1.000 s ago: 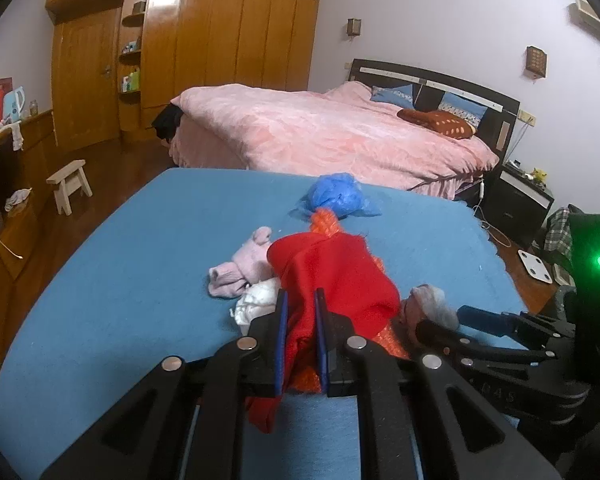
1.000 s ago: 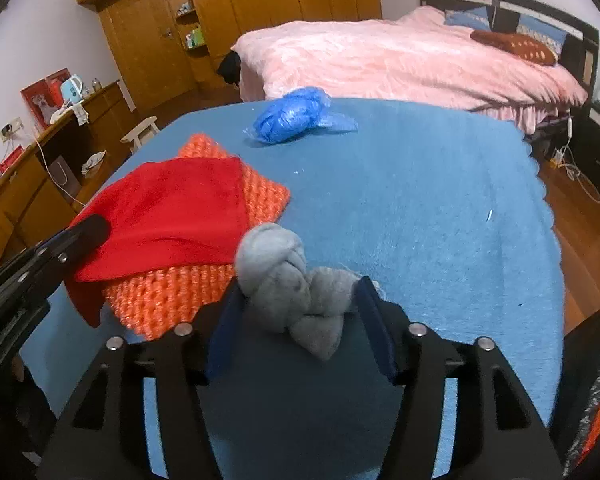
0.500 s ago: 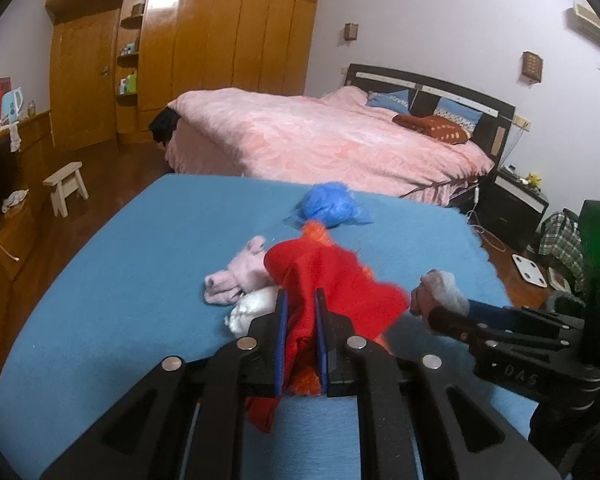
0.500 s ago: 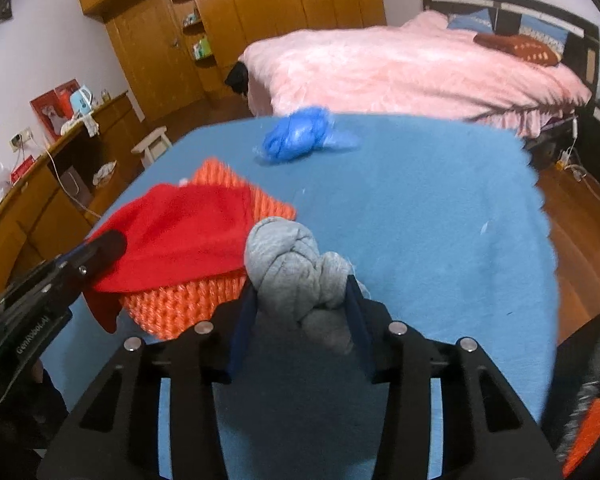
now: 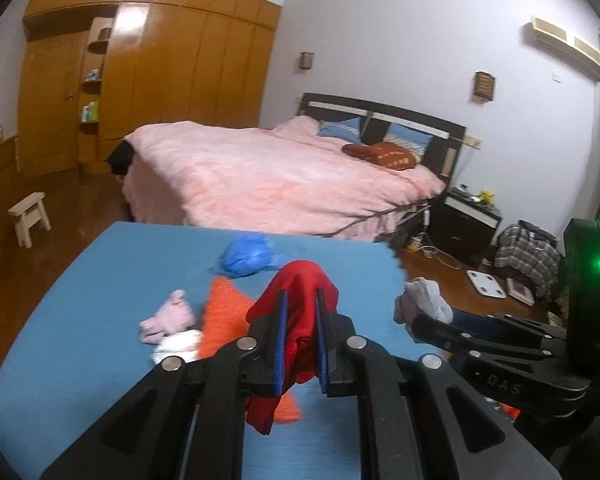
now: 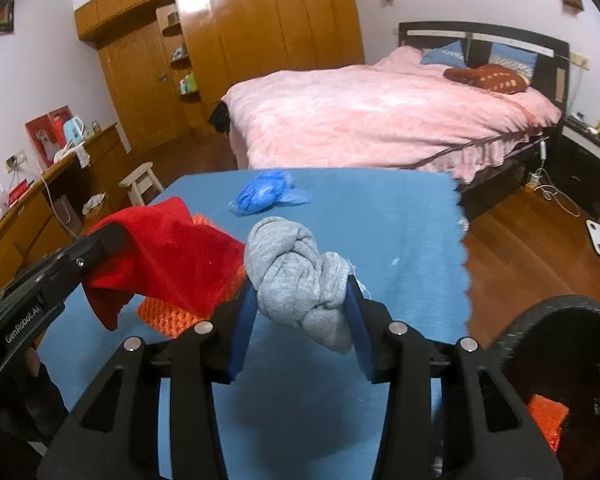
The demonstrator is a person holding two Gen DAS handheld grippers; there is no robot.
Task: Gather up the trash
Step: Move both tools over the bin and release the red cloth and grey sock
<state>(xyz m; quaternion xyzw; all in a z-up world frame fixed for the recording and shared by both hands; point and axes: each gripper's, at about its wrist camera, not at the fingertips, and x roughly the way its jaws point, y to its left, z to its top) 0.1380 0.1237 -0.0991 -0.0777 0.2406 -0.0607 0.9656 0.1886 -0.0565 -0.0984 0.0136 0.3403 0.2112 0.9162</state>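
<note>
My left gripper (image 5: 299, 300) is shut on a red cloth (image 5: 300, 322) and holds it lifted above the blue table (image 5: 80, 308). My right gripper (image 6: 302, 294) is shut on a knotted grey sock bundle (image 6: 296, 276), also lifted; the bundle shows in the left wrist view (image 5: 422, 300). The red cloth also shows in the right wrist view (image 6: 172, 256). An orange knitted piece (image 5: 224, 316) lies on the table below it. A crumpled blue plastic bag (image 6: 266, 196) lies further back. A pink sock (image 5: 168, 316) and a white wad (image 5: 178, 344) lie at the left.
A black bin (image 6: 556, 364) with an orange item inside stands at the right wrist view's lower right. A pink bed (image 5: 276, 176), a wooden wardrobe (image 5: 160, 76), a small stool (image 5: 28, 216) and a white floor scale (image 5: 486, 284) lie beyond the table.
Both grippers have risen from the table, lifting the red cloth and the grey bundle. The right gripper's jaws closed onto the bundle. The orange piece stayed on the table.
</note>
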